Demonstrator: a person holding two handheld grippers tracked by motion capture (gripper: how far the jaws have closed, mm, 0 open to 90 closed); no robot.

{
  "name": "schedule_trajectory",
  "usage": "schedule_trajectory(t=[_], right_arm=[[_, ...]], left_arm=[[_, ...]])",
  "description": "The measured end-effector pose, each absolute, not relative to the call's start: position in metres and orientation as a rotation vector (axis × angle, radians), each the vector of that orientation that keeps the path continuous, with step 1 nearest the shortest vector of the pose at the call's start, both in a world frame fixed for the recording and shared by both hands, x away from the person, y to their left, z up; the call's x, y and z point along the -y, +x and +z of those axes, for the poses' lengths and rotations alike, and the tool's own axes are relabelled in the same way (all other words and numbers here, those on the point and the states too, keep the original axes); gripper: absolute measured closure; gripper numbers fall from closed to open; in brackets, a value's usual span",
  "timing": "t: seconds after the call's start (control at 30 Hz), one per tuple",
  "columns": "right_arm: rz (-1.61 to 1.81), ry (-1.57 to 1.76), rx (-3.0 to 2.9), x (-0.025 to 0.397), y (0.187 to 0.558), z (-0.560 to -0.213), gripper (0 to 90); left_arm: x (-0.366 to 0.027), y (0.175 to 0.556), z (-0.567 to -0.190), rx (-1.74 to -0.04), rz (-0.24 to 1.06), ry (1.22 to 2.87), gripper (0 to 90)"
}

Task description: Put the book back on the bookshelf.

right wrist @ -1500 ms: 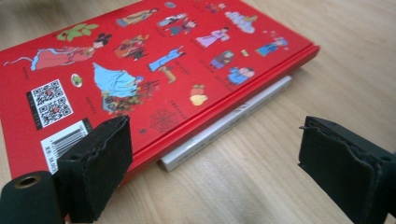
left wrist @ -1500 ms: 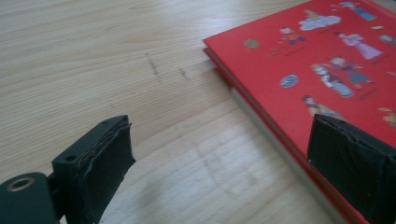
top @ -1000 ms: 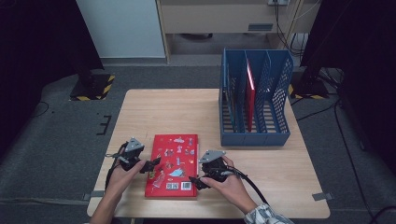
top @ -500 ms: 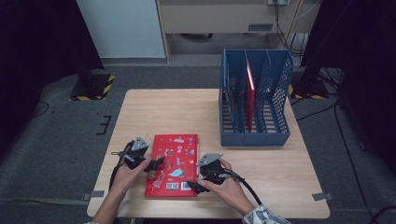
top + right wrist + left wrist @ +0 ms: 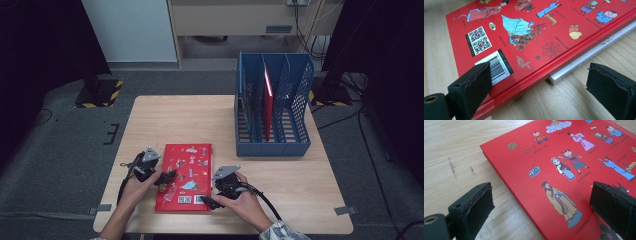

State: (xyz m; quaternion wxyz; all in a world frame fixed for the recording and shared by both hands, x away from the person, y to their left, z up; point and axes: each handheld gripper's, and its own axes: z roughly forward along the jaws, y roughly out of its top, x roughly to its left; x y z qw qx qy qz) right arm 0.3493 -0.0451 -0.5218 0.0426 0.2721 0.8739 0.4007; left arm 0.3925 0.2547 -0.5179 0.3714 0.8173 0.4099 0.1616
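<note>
Red book [image 5: 184, 176], flat near the table's [image 5: 175, 120] front edge, is straddled at both side edges by spread left tool [image 5: 167, 177] and right tool [image 5: 206, 201]; pinching and lifting are judged next

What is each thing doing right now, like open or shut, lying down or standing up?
Red book: closed, lying flat on the table, back cover up.
White book: lying flat under the red book, its edge sticking out.
Blue file rack: upright, a red book standing inside.
Left gripper: open, straddling the red book's edge.
Right gripper: open, at the red book's edge.
</note>
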Motion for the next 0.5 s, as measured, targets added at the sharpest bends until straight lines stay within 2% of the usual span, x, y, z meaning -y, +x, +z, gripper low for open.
schedule_trajectory(t=[0.3, 0.5], right_arm=[[1.204, 0.82, -2.675, 0.0438, 0.3483, -0.5265, 6.4], [1.206, 0.814, -2.673, 0.0436, 0.3485, -0.5269, 6.4]], left_arm=[[-0.254, 0.392, -0.5178, -1.046, 0.379, 2.074, 2.0], [-0.2512, 0.3922, -0.5206, -1.04, 0.313, 2.07, 1.1]])
